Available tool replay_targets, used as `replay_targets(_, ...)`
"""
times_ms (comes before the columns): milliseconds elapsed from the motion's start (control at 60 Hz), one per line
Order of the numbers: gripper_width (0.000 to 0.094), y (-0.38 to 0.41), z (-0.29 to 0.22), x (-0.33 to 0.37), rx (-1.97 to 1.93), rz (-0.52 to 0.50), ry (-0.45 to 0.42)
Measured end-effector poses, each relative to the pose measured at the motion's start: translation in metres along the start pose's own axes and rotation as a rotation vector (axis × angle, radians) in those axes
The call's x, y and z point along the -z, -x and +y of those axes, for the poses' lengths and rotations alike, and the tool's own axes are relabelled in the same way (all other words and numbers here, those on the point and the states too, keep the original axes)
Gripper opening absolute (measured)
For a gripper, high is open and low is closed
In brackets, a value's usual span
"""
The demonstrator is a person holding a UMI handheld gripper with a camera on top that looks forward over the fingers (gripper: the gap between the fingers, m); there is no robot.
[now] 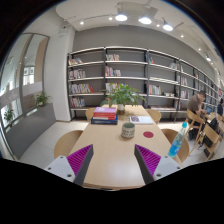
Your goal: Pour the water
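Gripper view: my gripper (113, 162) hangs released over the near end of a wooden table (105, 150), pink pads (80, 158) apart, nothing between them. A cup (128, 130) stands well beyond the fingers, by a plant (123, 95) and books (104, 115). A blue bottle (177, 146), probably the water, sits at the right edge. I judge it easy to knock off when reaching. Its base is cut off.
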State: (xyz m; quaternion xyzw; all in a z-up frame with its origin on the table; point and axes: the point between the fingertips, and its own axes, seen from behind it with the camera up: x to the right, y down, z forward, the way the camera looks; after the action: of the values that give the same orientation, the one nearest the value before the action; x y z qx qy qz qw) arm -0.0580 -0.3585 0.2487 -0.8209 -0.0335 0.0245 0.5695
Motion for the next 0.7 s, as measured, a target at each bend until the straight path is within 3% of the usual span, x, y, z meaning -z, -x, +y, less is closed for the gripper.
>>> replay_targets(300, 0.0838, -0.073, 0.037, -0.008, -0.017, 0.064, -0.003)
replay_targets(583, 0.0822, -0.247, 0.088, -0.016, -0.060, 0.236, 0.036)
replay_targets(700, 0.0822, -0.306, 0.095, -0.062, -0.057, 0.265, 0.033)
